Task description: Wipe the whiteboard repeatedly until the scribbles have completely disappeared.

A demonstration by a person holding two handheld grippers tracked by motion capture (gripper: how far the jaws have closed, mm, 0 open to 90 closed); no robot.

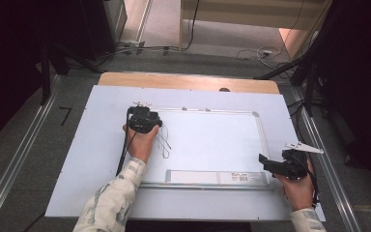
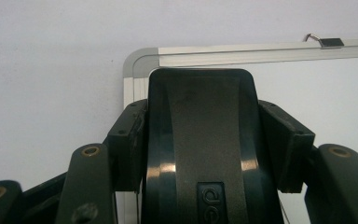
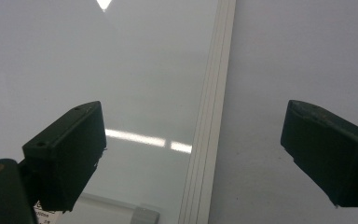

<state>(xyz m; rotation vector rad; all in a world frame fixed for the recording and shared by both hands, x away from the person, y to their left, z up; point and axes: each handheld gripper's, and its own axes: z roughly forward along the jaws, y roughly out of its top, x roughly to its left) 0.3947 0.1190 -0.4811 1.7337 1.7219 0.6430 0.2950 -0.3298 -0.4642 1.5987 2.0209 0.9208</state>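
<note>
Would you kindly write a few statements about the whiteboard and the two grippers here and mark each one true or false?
1. The left gripper is shut on a black eraser. True.
2. The eraser is near the whiteboard's bottom right corner. False: it is at a rounded corner of the frame, the far left one in the high view.
3. The right gripper has its jaws open with nothing between them. True.
4. The right gripper hovers over the middle of the whiteboard. False: its jaws straddle the frame edge, at the board's right side.
5. The whiteboard stands upright on an easel. False: it lies flat on the table.
</note>
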